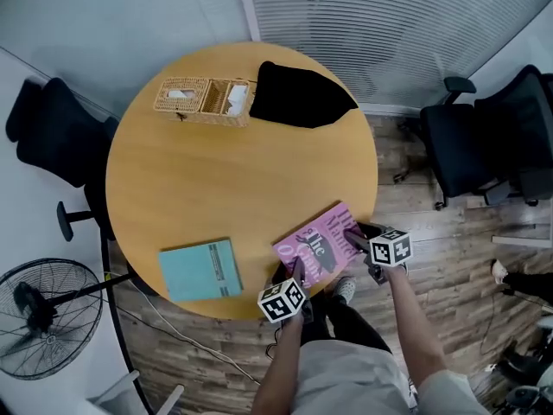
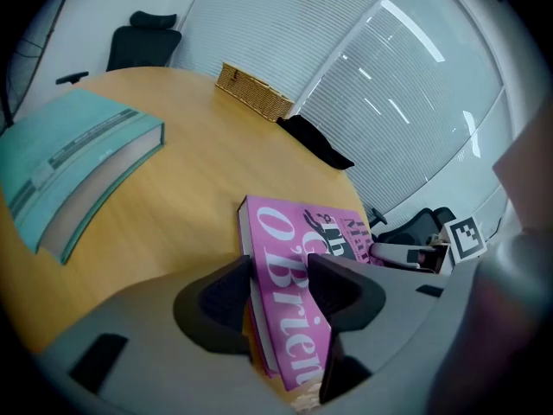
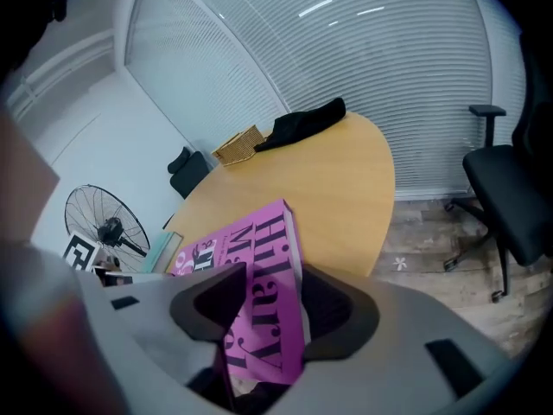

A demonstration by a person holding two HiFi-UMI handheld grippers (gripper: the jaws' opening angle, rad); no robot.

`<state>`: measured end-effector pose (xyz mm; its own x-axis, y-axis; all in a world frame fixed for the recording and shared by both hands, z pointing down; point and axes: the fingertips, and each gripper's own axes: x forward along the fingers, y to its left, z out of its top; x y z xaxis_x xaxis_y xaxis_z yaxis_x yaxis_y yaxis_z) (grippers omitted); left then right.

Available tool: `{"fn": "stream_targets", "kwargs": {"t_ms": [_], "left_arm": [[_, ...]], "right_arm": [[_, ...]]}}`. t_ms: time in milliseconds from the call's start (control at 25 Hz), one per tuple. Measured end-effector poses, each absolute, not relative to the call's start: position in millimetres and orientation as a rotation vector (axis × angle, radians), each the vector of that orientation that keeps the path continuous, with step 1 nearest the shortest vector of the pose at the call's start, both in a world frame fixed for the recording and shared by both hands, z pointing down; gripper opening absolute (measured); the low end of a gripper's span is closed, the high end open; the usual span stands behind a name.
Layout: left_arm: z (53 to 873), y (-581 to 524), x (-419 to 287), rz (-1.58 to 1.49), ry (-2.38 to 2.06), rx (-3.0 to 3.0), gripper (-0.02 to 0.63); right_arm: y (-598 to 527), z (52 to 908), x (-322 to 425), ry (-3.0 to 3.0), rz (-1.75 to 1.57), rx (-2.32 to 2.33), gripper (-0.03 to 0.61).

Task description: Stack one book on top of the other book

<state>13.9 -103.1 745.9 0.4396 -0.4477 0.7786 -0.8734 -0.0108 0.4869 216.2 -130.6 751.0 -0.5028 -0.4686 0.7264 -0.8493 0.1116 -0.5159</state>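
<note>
A pink book (image 1: 318, 242) lies flat at the near edge of the round wooden table (image 1: 233, 180), one corner over the rim. A teal book (image 1: 200, 269) lies to its left, apart from it. My left gripper (image 1: 296, 272) straddles the pink book's near left corner; in the left gripper view the book (image 2: 298, 225) sits between the wide jaws of this gripper (image 2: 281, 296), with no clear press. My right gripper (image 1: 356, 237) is at the book's right corner; in the right gripper view this gripper (image 3: 268, 309) has its pads closed against the cover and underside of the book (image 3: 259, 236).
A wicker basket (image 1: 205, 100) and a black cloth (image 1: 298, 95) sit at the table's far side. Black office chairs stand to the left (image 1: 52, 137) and right (image 1: 484, 141). A floor fan (image 1: 43, 314) stands at the lower left. The person's legs are right by the table edge.
</note>
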Motion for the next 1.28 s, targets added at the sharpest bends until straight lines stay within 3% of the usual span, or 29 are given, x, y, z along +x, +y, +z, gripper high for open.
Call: {"fn": "stream_targets", "kwargs": {"t_ms": [600, 1280], "left_arm": [[729, -101, -16, 0.434, -1.303, 1.594, 0.222], [679, -37, -87, 0.373, -1.48, 1.62, 0.218]], "right_arm": [[-103, 722, 194, -2.006, 1.382, 1.377, 0.17], [-58, 681, 119, -2.198, 1.175, 1.205, 0.161]]}}
